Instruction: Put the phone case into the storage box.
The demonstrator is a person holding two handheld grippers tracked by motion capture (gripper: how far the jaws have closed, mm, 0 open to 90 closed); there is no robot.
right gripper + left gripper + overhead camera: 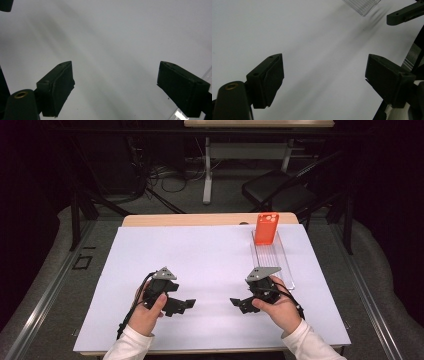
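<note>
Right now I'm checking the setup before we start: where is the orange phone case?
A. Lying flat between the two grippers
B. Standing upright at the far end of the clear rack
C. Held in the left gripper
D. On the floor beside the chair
B: in the high view the orange phone case stands upright at the far end of the clear rack, far from both open grippers.

Black tongs (186, 305), white sleeves (131, 345)

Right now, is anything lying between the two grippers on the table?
No. In the high view, bare white table cover separates the left gripper and right gripper; both are open and hold nothing.
</note>
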